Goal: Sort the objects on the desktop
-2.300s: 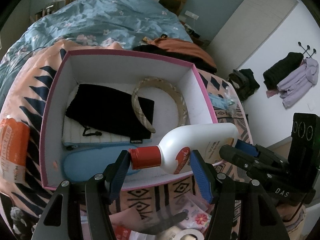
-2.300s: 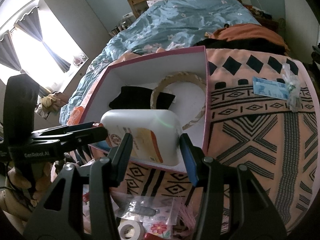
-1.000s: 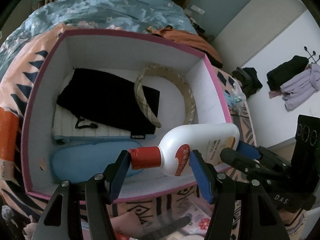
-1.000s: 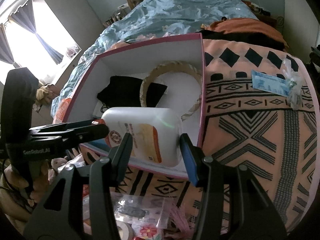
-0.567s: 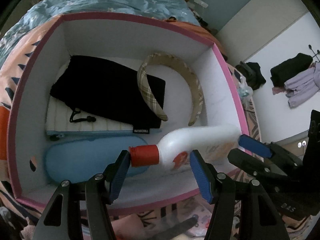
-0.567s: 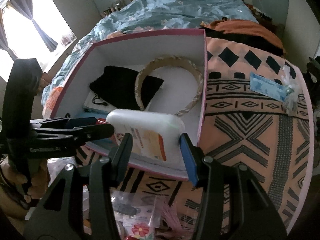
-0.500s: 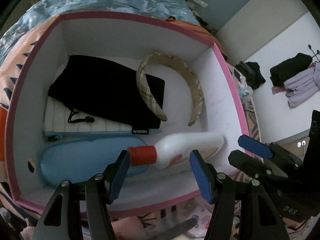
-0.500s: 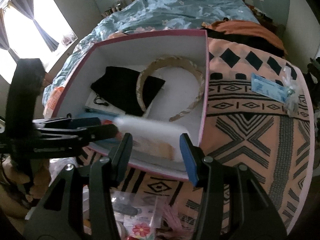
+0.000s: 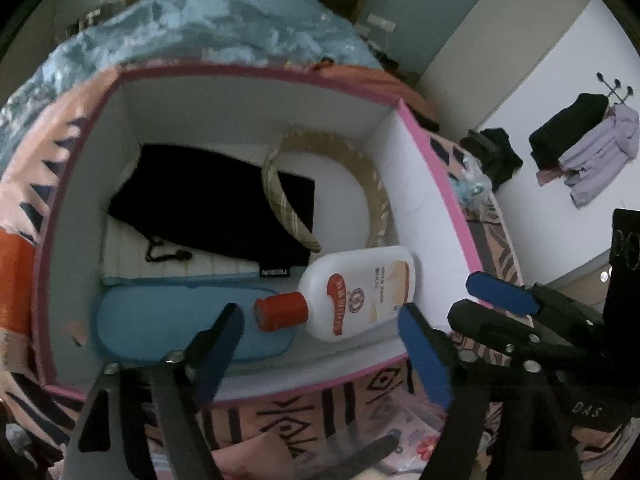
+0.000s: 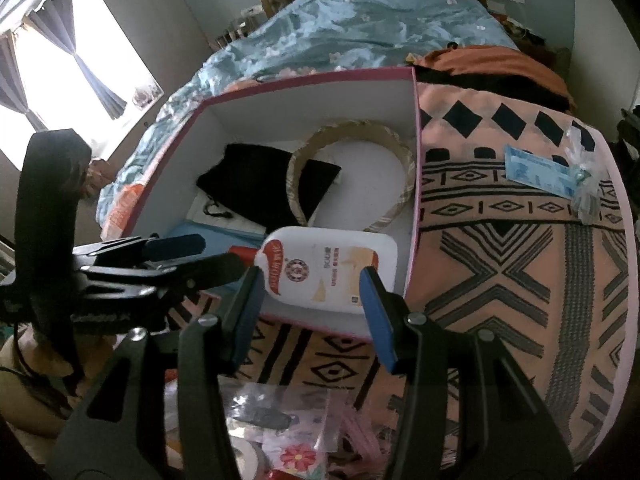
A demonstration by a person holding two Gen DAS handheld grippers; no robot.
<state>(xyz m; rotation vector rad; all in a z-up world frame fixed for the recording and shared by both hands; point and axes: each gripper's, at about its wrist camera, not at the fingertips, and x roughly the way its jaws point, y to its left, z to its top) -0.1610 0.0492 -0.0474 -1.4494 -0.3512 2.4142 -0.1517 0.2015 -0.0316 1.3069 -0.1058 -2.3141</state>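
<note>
Between the opening pads of the left gripper point(image 9: 320, 344), nothing is gripped; the white lotion bottle point(image 9: 360, 292) lies released at the pink box's point(image 9: 440, 184) five o'clock corner. Smooth rigid plastic, probably light: hold mid-body, not by the red cap point(image 9: 282, 311)

My way into the box point(image 9: 436, 184) is open from above. The headband point(image 9: 376, 200) and bottle point(image 9: 360, 288) crowd its right wall.

Two black handheld plastic grippers, left point(image 9: 320, 344) and right point(image 10: 312, 300), with blue finger pads, silver screws and white lettering.
</note>
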